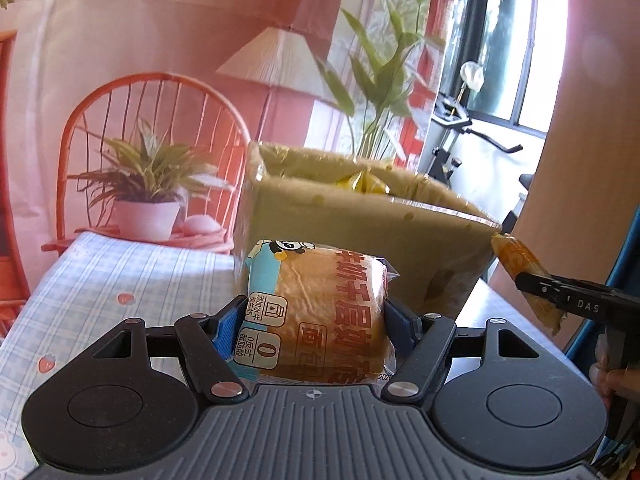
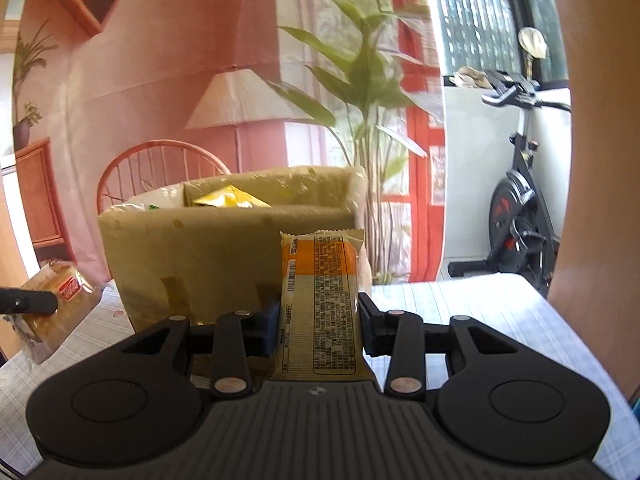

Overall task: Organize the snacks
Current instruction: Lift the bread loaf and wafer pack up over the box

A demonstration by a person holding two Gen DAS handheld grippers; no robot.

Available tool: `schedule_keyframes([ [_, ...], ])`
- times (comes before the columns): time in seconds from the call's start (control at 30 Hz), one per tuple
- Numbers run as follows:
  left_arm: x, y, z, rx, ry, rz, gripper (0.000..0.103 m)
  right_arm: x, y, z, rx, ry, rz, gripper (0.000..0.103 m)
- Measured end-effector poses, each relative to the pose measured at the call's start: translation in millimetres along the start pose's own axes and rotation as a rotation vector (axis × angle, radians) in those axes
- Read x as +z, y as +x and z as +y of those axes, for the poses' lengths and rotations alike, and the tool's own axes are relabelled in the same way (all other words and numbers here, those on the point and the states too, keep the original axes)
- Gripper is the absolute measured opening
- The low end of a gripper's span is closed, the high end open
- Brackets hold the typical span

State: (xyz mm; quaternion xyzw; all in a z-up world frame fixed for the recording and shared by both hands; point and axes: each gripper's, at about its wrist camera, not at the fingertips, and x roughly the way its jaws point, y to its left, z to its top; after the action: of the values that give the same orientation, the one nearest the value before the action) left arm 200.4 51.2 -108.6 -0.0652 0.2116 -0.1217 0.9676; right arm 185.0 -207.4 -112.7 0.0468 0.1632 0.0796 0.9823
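My left gripper (image 1: 314,316) is shut on a wrapped bread bun (image 1: 320,312) with red lettering and a panda print, held above the table in front of the cardboard box (image 1: 360,224). My right gripper (image 2: 320,316) is shut on an orange and yellow snack packet (image 2: 320,300), held upright just before the same box (image 2: 224,252). A yellow snack bag (image 2: 226,200) lies inside the box. The right gripper with its packet (image 1: 520,264) shows at the right of the left wrist view. The left gripper with its bun (image 2: 60,300) shows at the left of the right wrist view.
The table has a blue checked cloth (image 1: 120,280). A backdrop with a printed chair, lamp and plants (image 1: 160,160) hangs behind the box. An exercise bike (image 2: 516,216) stands at the right beyond the table edge.
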Motion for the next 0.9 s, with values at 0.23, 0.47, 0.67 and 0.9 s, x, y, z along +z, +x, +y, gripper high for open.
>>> schedule_keyframes([
  [0.23,11.9,-3.1,-4.6,-0.019,0.036,-0.024,0.074,21.7,-3.9,9.0,0.029,-0.039,-0.04,0.04],
  [0.47,29.0,-5.6,-10.1,-0.033,0.046,-0.057,0.074,42.2,-2.5,13.8,0.051,-0.069,-0.064,0.04],
  [0.67,48.4,-7.2,-17.1,-0.046,0.068,-0.092,0.074,61.8,-1.2,14.7,0.072,-0.093,-0.089,0.04],
  [0.9,76.0,-4.8,-28.7,-0.063,0.1,-0.14,0.074,90.1,13.7,12.7,0.093,-0.096,-0.118,0.04],
])
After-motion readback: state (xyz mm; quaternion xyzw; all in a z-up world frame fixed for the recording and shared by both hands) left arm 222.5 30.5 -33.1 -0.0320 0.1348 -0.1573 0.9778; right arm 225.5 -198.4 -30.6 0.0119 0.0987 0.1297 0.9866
